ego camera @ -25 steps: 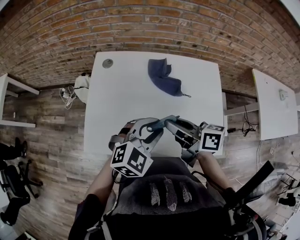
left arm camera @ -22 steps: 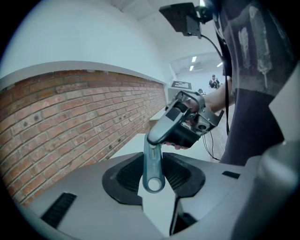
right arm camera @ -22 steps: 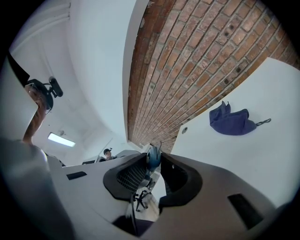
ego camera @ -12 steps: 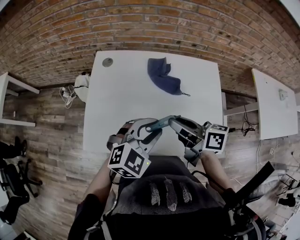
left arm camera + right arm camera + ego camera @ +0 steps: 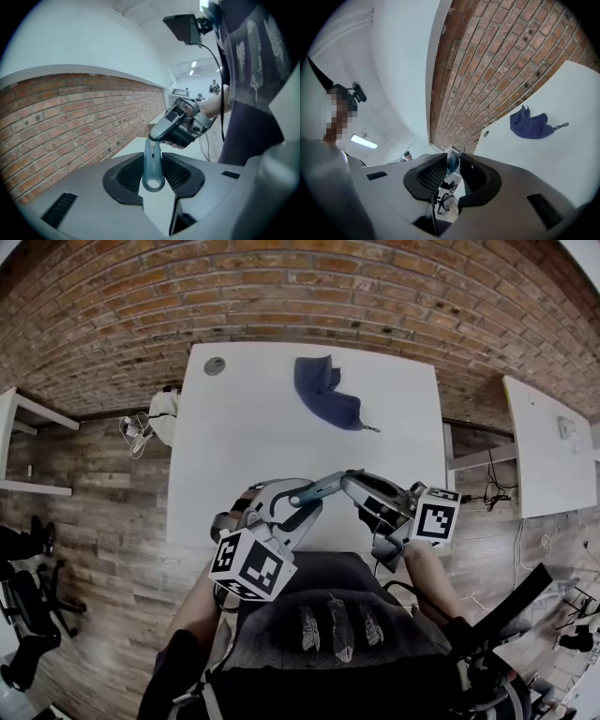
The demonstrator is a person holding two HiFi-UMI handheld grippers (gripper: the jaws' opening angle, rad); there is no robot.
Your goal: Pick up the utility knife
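A blue-grey utility knife (image 5: 320, 487) hangs in the air over the near edge of the white table (image 5: 234, 446), held from both ends. My left gripper (image 5: 298, 499) is shut on its ring end. In the left gripper view the knife (image 5: 152, 161) lies between the left gripper's (image 5: 153, 172) pads, ring towards the camera. My right gripper (image 5: 351, 486) is shut on the other end, and the right gripper (image 5: 180, 125) shows from the left one's view clamped over the knife's far end. In the right gripper view the knife (image 5: 453, 162) shows end-on between the right gripper's (image 5: 453, 171) pads.
A crumpled blue cloth (image 5: 328, 395) lies at the far middle of the table, and a small grey disc (image 5: 216, 366) sits at its far left corner. A brick wall runs behind. Another white table (image 5: 544, 446) stands to the right. Cables and chairs are on the wooden floor at the left.
Both marker cubes have drifted slightly outward, the left one down-left, the right one to the right. The knife stays held between the two grippers.
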